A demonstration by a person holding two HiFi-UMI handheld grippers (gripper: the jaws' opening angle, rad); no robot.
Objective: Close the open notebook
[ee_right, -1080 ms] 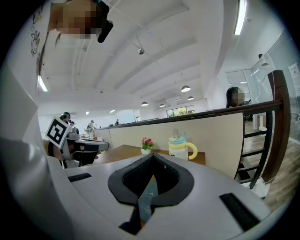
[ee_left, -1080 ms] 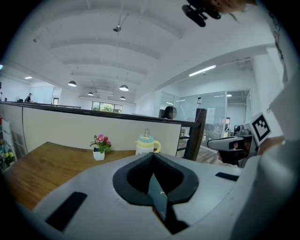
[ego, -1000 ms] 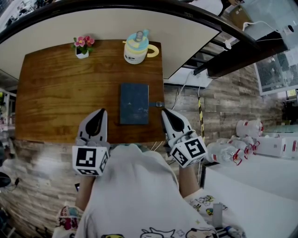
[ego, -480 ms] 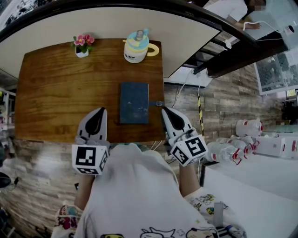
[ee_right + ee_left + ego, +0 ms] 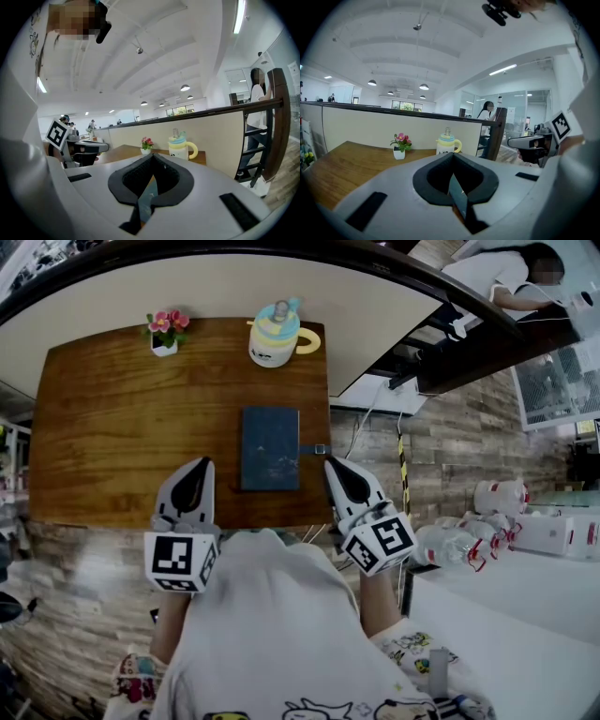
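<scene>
A dark blue notebook (image 5: 270, 448) lies closed and flat on the wooden table (image 5: 122, 427), near its right front corner, with a small strap (image 5: 316, 450) sticking out over its right edge. My left gripper (image 5: 199, 468) hovers at the table's front edge, just left of the notebook, jaws shut and empty. On the other side of the notebook my right gripper (image 5: 333, 468) is held the same way, shut with nothing in it. In the left gripper view the left gripper (image 5: 452, 157) points over the table; in the right gripper view so does the right gripper (image 5: 151, 159).
A small pot of pink flowers (image 5: 167, 334) and a pastel lidded mug (image 5: 275, 335) stand at the table's far edge. Right of the table are cables, plastic bottles (image 5: 469, 549) on the floor and a white desk (image 5: 506, 615). A partition wall runs behind the table.
Both grippers and the notebook have stayed put. Only a person in the background at the top right has come further into view.
</scene>
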